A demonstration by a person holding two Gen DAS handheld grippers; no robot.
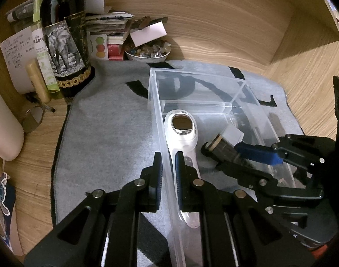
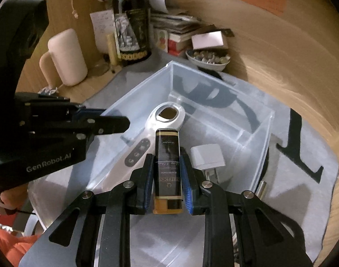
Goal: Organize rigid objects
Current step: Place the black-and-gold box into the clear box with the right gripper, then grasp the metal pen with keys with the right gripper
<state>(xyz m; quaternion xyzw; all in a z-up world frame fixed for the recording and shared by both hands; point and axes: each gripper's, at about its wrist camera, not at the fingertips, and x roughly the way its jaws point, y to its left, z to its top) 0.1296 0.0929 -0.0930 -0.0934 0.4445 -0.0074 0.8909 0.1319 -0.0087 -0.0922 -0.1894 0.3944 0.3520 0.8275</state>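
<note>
A clear plastic bin [image 1: 156, 93] [image 2: 265, 138] sits on a grey mat. Inside lie a white handheld device [image 1: 182, 129] [image 2: 167, 115] with a dark oval window, and a white charger plug [image 1: 233, 134] [image 2: 208, 156]. My left gripper [image 1: 168, 162] is shut on the bin's near wall, one finger inside and one outside. My right gripper [image 2: 167, 166] [image 1: 227, 153] is shut on a small dark bottle [image 2: 167, 164] [image 1: 222, 148] with amber liquid, held over the bin's inside.
A tall dark wine bottle [image 1: 65, 33] [image 2: 131, 22], a bowl of stones [image 1: 147, 52] [image 2: 208, 59], stacked books [image 1: 111, 29] and a pale speaker [image 2: 67, 57] stand at the back. A metal cylinder [image 2: 261, 189] lies right of the bin. Wooden walls enclose the desk.
</note>
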